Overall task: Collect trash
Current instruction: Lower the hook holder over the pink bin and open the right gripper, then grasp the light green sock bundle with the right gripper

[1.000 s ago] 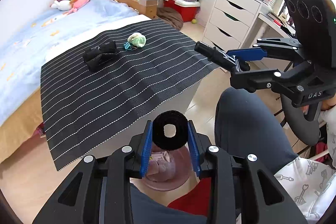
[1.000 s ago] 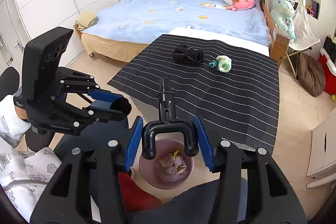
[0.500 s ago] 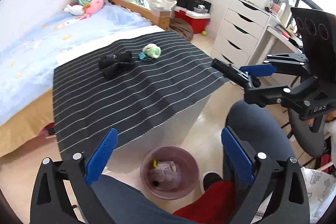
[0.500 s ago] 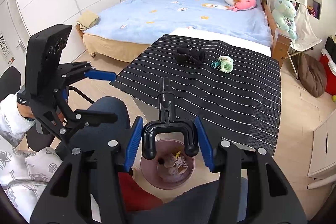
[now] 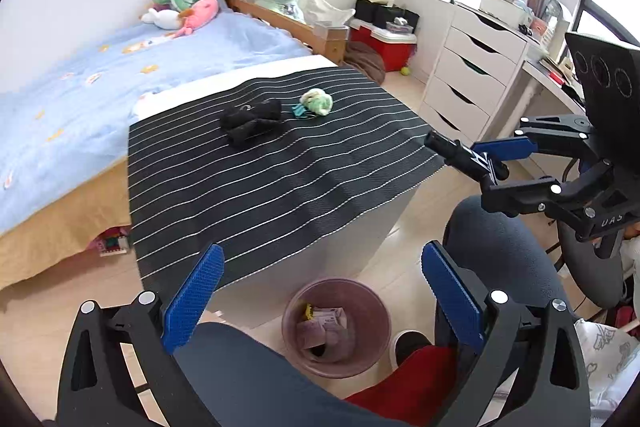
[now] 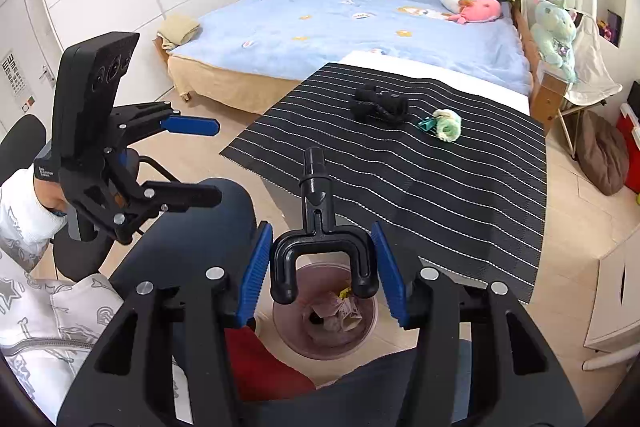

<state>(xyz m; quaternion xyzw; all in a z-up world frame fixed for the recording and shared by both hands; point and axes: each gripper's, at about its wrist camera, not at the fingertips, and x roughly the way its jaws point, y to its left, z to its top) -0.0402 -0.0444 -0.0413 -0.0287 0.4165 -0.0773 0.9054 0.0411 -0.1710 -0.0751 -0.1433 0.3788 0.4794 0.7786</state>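
Trash in two places. Already binned: crumpled paper and wrappers inside the round mauve plastic wastebasket (image 5: 340, 367) on the floor, set between the seated person's knees and close against the front of the low table, probably for a straight drop from above. Not yet collected: a crumpled black fabric bundle (image 5: 252, 123) and, just beside it, a pale green and white wad (image 5: 318, 102), both lying toward the far end of the black, white-striped woven mat (image 5: 280, 195) draped over the table top. Left gripper (image 5: 320, 251) spread wide, blue pads far apart with nothing between them, hanging tilted downward above the wastebasket's mouth; to judge by that pose, free for the next pick. Right gripper (image 6: 320, 227) clamped on a black plastic fork-shaped part (image 6: 316, 187), pads pressing the outsides of its two prongs, single stem pointing forward toward the table; likewise poised over the wastebasket, seemingly to let the part fall in on release. Gripped by the prongs rather than the narrow stem, likely for a wider, steadier purchase. Likely next: loosening the right grip over the wastebasket, then reaching out across the mat for the black bundle or the green wad. Main risk: the stem catching the rim and tipping the part out onto the floor.
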